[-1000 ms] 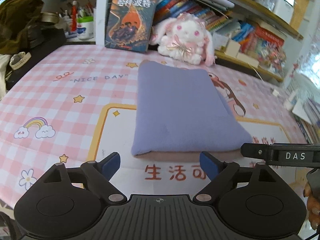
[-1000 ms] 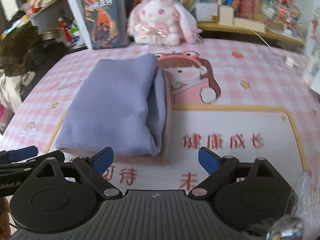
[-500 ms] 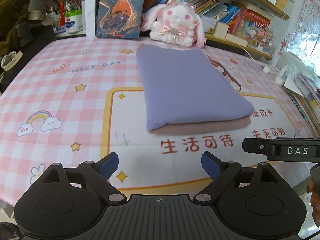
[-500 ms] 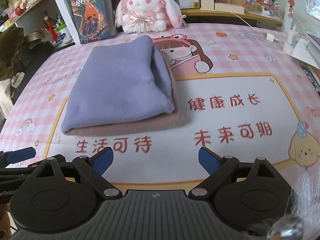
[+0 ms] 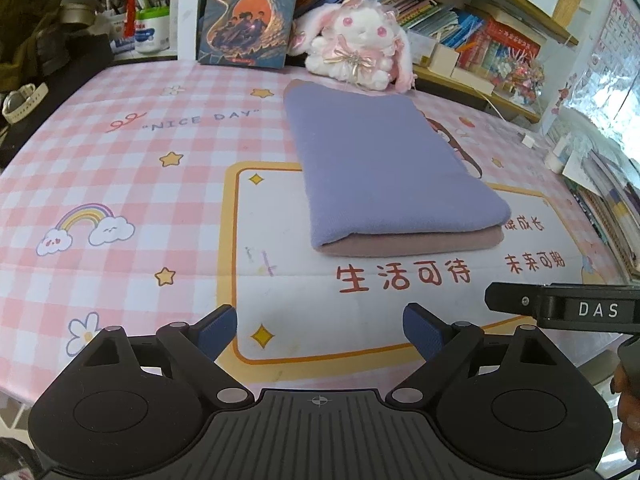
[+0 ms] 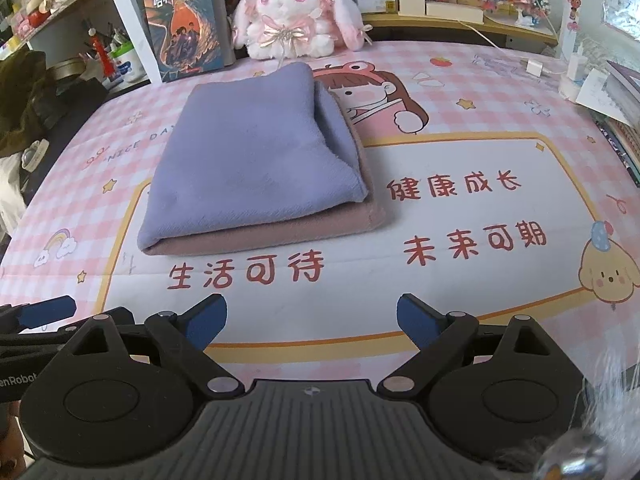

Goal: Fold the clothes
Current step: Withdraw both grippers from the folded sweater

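Observation:
A folded garment (image 5: 384,168), lavender on top with a dusty pink layer underneath, lies flat on the pink checked table cover (image 5: 120,184). It also shows in the right wrist view (image 6: 256,168). My left gripper (image 5: 320,332) is open and empty, held back near the table's front edge, well short of the garment. My right gripper (image 6: 310,320) is open and empty, also near the front edge. The right gripper's finger shows at the right of the left wrist view (image 5: 560,308).
A plush rabbit (image 5: 356,52) and an upright book (image 5: 248,12) stand at the table's back edge. Bookshelves run behind. A dark bag and a watch (image 5: 20,100) lie at the left. A charger and papers (image 6: 576,76) sit at the right.
Both grippers have pulled back from the folded garment toward the table's front edge and stayed open. The garment has not moved.

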`<state>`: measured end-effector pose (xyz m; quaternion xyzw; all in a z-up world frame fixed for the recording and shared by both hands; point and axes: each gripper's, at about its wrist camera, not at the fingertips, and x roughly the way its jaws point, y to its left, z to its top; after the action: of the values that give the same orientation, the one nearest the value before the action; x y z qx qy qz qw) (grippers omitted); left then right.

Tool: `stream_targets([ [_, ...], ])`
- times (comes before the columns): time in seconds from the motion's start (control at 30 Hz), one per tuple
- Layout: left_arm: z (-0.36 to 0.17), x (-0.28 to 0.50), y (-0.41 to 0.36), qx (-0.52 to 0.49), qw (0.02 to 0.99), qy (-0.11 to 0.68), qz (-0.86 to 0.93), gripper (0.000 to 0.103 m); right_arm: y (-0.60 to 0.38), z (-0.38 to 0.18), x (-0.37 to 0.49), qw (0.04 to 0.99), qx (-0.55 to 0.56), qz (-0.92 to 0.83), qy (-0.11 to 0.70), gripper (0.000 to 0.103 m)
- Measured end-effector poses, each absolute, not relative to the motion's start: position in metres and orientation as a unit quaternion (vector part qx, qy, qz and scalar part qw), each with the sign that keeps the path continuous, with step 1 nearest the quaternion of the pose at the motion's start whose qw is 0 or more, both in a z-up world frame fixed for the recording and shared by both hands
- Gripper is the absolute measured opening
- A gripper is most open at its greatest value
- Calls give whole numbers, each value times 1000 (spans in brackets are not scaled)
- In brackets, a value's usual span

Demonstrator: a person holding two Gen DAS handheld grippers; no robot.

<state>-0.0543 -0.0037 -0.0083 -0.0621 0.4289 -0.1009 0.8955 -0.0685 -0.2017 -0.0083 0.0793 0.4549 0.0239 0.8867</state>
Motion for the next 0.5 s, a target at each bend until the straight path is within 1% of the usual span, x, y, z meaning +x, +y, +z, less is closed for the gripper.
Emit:
stream_targets([
  [0.3, -8, -46, -8, -58, 893, 436, -97, 92, -204, -11, -64, 881, 82, 19, 466, 93],
  [0.5, -9, -39, -7, -86, 894, 430, -95, 92, -218, -12, -60, 878, 95, 11, 469, 93],
])
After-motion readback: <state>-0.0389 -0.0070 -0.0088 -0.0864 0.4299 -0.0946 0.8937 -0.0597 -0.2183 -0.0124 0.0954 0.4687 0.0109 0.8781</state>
